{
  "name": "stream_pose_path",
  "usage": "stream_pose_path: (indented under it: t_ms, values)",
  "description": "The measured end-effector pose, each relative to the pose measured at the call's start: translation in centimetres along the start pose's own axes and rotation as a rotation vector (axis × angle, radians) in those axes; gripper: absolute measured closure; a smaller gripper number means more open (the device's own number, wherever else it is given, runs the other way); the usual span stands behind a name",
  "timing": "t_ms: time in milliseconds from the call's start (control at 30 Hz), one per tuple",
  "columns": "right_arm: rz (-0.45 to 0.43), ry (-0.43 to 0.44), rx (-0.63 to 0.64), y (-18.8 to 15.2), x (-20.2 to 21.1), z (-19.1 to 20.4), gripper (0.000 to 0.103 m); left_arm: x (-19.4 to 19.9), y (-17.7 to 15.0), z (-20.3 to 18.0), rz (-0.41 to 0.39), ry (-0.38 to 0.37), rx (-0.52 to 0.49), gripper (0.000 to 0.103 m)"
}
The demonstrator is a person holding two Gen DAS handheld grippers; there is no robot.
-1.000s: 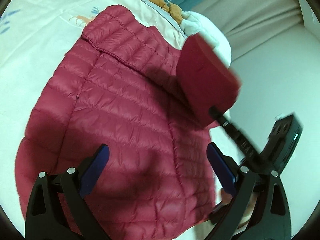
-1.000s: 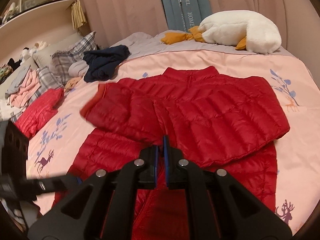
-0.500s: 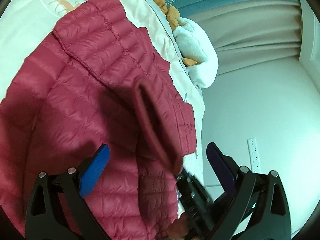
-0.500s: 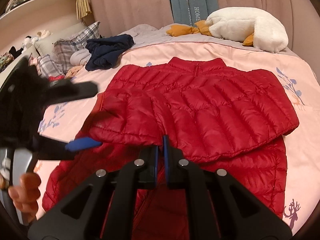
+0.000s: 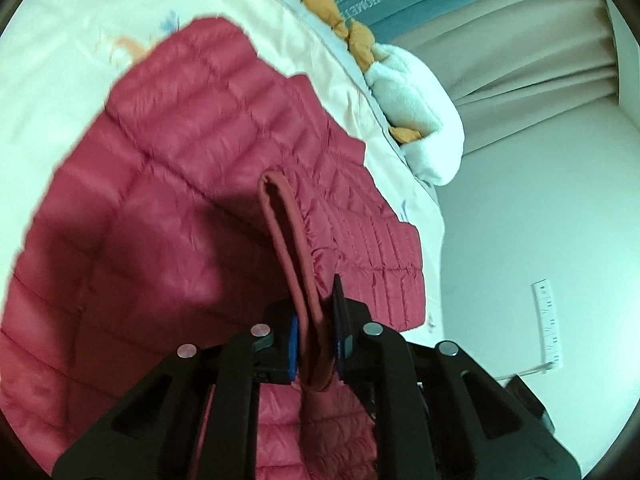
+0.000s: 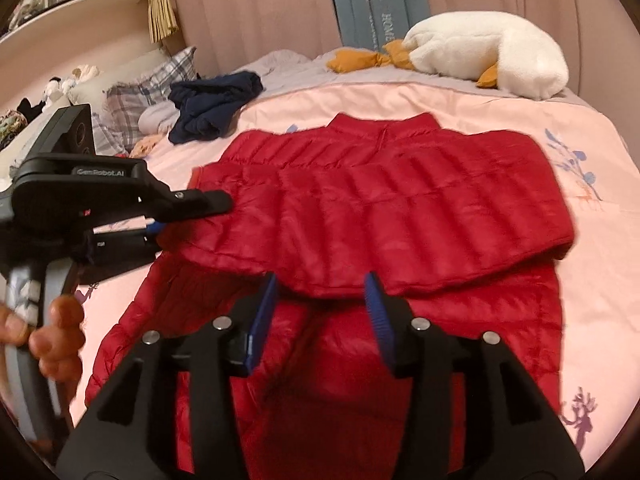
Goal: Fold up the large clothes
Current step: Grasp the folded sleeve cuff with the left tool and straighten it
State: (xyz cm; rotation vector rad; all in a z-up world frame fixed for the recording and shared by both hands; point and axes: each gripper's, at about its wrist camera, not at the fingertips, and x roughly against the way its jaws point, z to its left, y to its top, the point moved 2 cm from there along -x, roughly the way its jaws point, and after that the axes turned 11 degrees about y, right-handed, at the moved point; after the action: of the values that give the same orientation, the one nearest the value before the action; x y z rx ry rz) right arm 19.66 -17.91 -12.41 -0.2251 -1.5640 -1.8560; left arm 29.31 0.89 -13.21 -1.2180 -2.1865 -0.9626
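Observation:
A red quilted down jacket lies spread on the bed, both sleeves folded across its chest. My left gripper is shut on the cuff of a sleeve, which stands on edge between its blue pads. In the right wrist view the left gripper sits at the jacket's left edge, held by a hand. My right gripper is open and empty, just above the lower front of the jacket.
The bed has a pink sheet with deer prints. A white goose plush lies at the far right, a navy garment and plaid pillows at the far left. A white wall borders the bed.
My left gripper has closed on the sleeve cuff. My right gripper has let go of the sleeve and opened. The sleeve now lies across the jacket's chest.

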Motion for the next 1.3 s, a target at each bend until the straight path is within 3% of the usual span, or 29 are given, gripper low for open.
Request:
stream_pose_path:
  t_ms: [133,333,467,667,833,1133,1300]
  values:
    - [-0.02,-0.043,-0.042,0.0,1.8,-2.2,0.052,0.8,0.9,-0.5,-0.035,0.042,-0.044,0.09]
    - [-0.037,-0.197,-0.129,-0.5,4.2,-7.7,0.053,1.0,1.8,-1.1,-0.054,0.068,-0.067,0.09]
    - [0.001,-0.315,-0.127,-1.1,4.7,-10.9,0.058,1.4,2.8,-1.8,-0.084,0.092,-0.093,0.09]
    - [0.063,-0.407,-0.087,-0.7,2.4,-13.5,0.065,1.7,4.0,-2.7,-0.121,0.128,-0.123,0.09]
    - [0.119,-0.45,-0.028,0.3,-0.2,-14.2,0.067,1.2,4.9,-2.7,-0.129,0.161,-0.132,0.09]
    - [0.108,-0.455,-0.067,1.7,-1.8,-15.8,0.068,1.0,6.9,-0.7,-0.16,0.222,-0.08,0.09]
    - [0.086,-0.439,-0.084,2.0,-1.9,-15.9,0.085,0.2,7.3,0.4,-0.165,0.264,-0.07,0.09]
